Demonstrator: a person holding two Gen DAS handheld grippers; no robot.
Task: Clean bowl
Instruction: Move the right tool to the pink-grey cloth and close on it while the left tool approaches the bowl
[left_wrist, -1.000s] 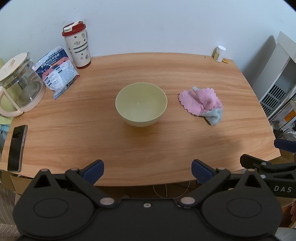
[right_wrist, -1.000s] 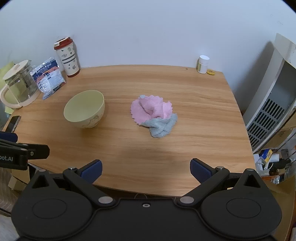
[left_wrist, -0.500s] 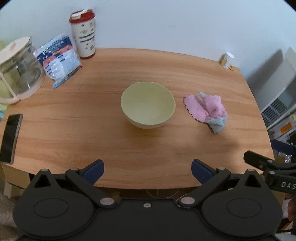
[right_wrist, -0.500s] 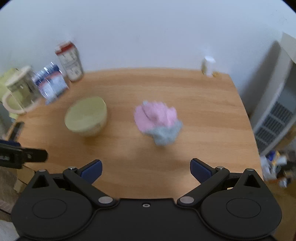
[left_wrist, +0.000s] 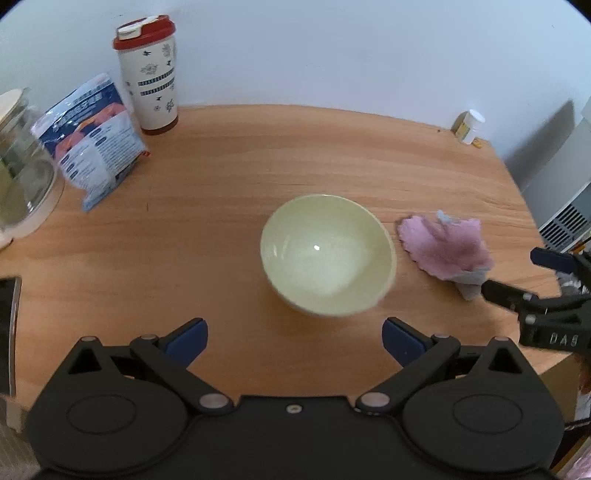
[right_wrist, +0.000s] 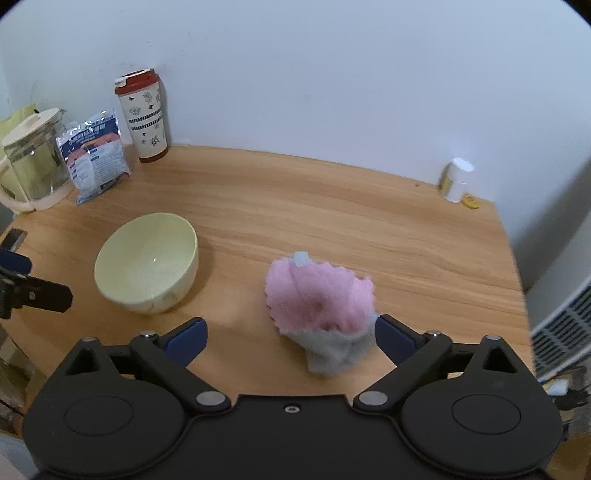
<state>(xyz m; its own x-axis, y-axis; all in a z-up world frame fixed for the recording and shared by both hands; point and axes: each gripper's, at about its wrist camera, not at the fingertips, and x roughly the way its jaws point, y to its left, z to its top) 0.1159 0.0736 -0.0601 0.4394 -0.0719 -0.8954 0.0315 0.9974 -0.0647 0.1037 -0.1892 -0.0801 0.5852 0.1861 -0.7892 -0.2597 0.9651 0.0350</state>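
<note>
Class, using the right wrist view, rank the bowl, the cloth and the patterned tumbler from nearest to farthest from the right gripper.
1. Cloth: just ahead of the right gripper, toward its right finger.
2. Bowl: left, mid-table.
3. Tumbler: far left, by the wall.

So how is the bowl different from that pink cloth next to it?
The bowl is pale yellow-green, the cloth pink with a grey part. The bowl is smooth, round and upright; the cloth is fuzzy and crumpled in a heap. Both sit on the wooden table, apart from each other.
</note>
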